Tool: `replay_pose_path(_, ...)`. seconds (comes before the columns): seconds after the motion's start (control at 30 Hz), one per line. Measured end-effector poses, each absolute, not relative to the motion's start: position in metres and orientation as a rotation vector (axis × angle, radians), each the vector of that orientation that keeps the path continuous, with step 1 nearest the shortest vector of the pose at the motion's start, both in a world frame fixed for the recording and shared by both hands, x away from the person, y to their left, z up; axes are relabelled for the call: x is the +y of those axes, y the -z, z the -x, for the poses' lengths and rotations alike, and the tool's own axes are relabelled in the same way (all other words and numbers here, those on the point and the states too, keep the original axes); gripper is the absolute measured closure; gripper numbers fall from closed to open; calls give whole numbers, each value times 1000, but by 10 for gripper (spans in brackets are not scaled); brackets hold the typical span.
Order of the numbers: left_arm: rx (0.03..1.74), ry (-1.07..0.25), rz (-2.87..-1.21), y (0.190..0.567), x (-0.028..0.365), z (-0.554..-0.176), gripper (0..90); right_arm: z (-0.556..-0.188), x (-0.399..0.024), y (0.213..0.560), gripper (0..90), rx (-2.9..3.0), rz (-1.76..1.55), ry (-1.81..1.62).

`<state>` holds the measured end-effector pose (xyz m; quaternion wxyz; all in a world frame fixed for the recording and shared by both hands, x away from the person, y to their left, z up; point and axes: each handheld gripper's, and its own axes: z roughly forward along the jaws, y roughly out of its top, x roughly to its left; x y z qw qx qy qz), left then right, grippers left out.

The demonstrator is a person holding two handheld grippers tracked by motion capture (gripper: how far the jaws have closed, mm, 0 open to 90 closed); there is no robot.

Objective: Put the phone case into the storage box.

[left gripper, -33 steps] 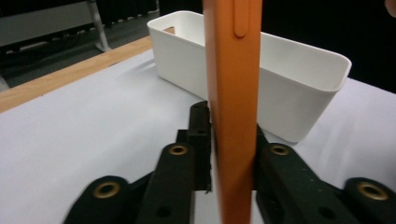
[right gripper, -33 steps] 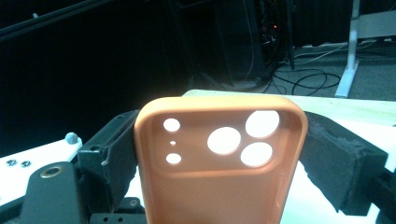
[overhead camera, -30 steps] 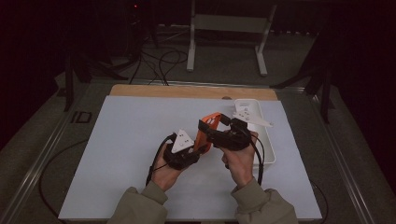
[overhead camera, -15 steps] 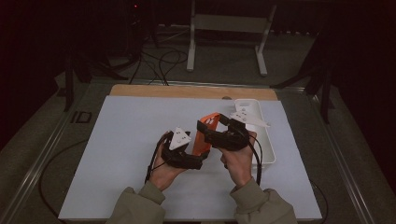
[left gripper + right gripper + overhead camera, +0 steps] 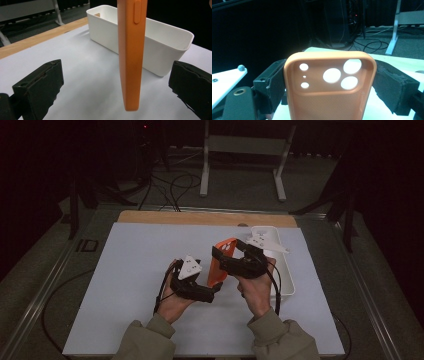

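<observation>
Orange case hanging edge-on between wide-apart jaws of left gripper, just opened, touching neither. White bin behind, resting on white desk. Wooden strip along far edge.

Plain orange soft phone case with round camera cut-outs — no pattern; plain white oblong plastic bin; pale grey-white table mat — wooden strip tan.
</observation>
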<state>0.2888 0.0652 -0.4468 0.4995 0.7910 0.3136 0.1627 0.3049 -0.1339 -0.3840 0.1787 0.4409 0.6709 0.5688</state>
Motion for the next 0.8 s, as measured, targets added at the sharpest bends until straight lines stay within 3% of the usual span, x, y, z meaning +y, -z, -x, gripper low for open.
replay_pose_path(0.8, 779, -420, -1917, 442, 86, -294, 4, -318, -139, 377, 166, 1877, -1239, -1559)
